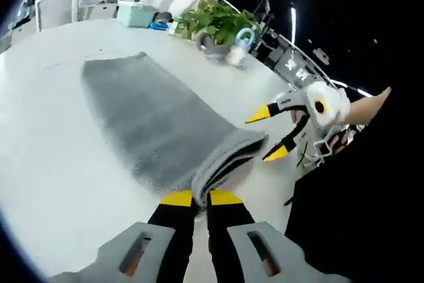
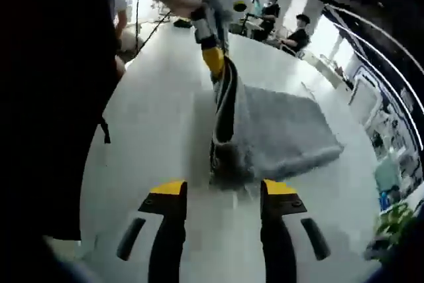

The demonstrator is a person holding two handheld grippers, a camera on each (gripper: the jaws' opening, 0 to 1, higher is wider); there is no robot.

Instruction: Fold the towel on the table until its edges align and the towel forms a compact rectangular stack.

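My left claw (image 1: 201,198) has its yellow-tipped jaws pressed together on the near corner of the towel (image 1: 152,120), pinching the folded layers there. The towel is grey, soft and nappy in texture, folded to a long rectangular band lying flat on the smooth white desk (image 1: 46,144); its pinched end is lifted and shows stacked edges. In the right gripper view the towel (image 2: 285,130) lies ahead, and the left claw (image 2: 215,64) comes down from above, clamping the raised edge so that the cloth hangs in a steep ridge.

My right claw (image 2: 224,190) stands spread, jaws apart and holding nothing, just short of the towel's near end. In the left gripper view it (image 1: 271,134) sits beside the towel's end, tips apart, clear of the cloth.

A leafy green plant (image 1: 215,21) stands at the desk's far edge.
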